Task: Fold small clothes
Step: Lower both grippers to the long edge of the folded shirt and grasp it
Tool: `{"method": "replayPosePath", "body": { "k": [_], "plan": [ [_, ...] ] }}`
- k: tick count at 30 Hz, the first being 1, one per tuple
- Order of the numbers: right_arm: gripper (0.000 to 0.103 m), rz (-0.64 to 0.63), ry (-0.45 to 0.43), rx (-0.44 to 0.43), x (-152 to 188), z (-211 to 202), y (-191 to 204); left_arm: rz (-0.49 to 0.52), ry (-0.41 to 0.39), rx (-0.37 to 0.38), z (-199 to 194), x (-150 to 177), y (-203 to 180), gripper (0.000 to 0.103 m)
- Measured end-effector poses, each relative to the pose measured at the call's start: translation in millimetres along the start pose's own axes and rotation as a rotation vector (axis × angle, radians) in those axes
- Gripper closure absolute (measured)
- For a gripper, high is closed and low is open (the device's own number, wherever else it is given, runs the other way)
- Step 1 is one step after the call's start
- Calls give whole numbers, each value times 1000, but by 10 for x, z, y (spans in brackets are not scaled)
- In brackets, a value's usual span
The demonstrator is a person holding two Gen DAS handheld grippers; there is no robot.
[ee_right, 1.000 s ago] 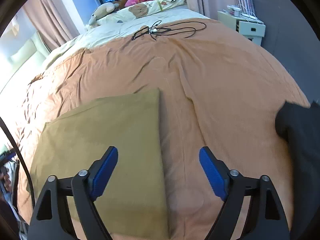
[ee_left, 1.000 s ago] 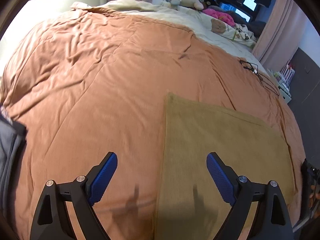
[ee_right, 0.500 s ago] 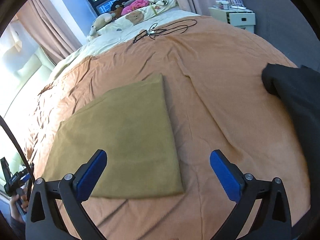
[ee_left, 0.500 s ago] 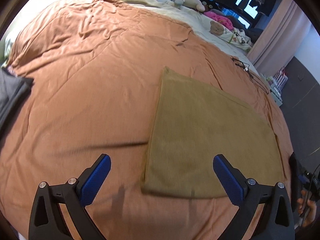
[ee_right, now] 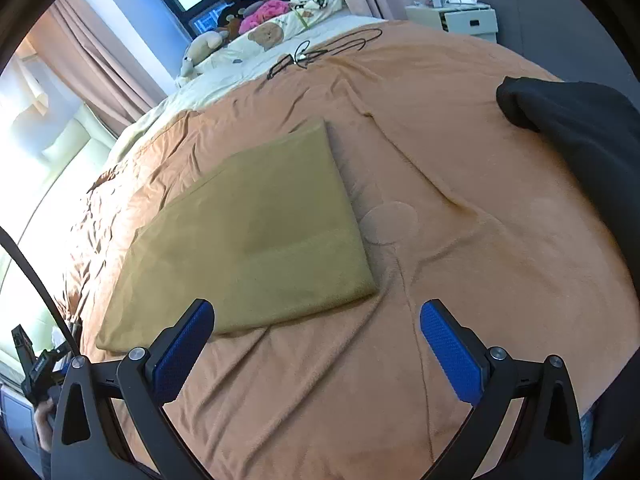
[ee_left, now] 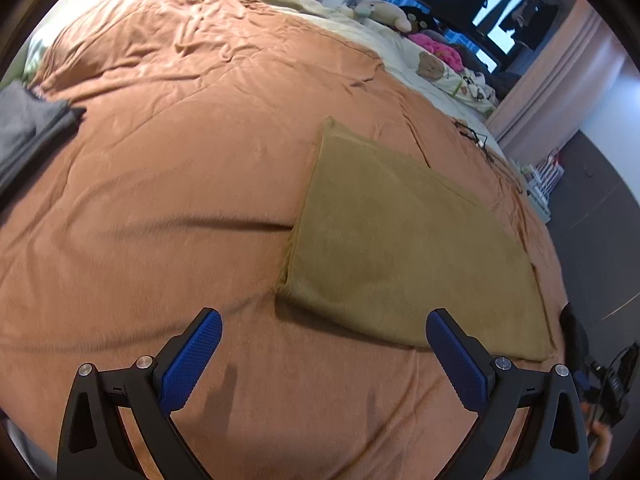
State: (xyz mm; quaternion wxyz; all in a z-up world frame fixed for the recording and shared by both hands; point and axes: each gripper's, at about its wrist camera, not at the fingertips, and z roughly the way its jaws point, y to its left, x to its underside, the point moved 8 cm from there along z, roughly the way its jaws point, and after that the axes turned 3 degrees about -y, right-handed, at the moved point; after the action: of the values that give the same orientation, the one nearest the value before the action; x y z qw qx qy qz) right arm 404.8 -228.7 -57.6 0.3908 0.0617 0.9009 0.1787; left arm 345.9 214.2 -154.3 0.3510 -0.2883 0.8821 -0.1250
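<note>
A home bedroom: a wide bed under an orange duvet [ee_left: 168,168] fills the space ahead of both grippers; beyond it, soft toys [ee_right: 200,50] and a bear-print pillow [ee_right: 272,34] lie below a curtained window [ee_left: 480,12]; a white bedside cabinet [ee_right: 460,20] stands far right.

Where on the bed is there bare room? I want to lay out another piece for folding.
The widest bare blanket lies between the folded tan cloth and the grey clothes. A second patch lies between the tan cloth and the black garment. It is crowded by the cables and soft toys.
</note>
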Motion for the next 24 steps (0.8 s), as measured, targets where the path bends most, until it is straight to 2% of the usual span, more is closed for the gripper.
{"method": "replayPosePath", "body": {
  "k": [5,7,9,11,20,21,24],
  "plan": [
    [1,72,17,-67,159,51,-46,-65,14,43,22,83,108,4],
    [10,107,27,-93,212,97,-85,-94,26,63,45,122,126,12],
    [25,143,50,-100,271,175,-149,-126,43,79,90,162,147,18],
    [32,167,64,-113,295,236,-185,-154,53,90,133,175,172,20],
    [48,359,55,-165,295,453,-445,-248,82,136,372,233,167,33],
    [52,376,54,-172,299,487,-465,-255,90,136,413,251,166,36],
    [57,403,60,-182,303,588,-515,-282,101,139,497,278,179,44]
  ]
}}
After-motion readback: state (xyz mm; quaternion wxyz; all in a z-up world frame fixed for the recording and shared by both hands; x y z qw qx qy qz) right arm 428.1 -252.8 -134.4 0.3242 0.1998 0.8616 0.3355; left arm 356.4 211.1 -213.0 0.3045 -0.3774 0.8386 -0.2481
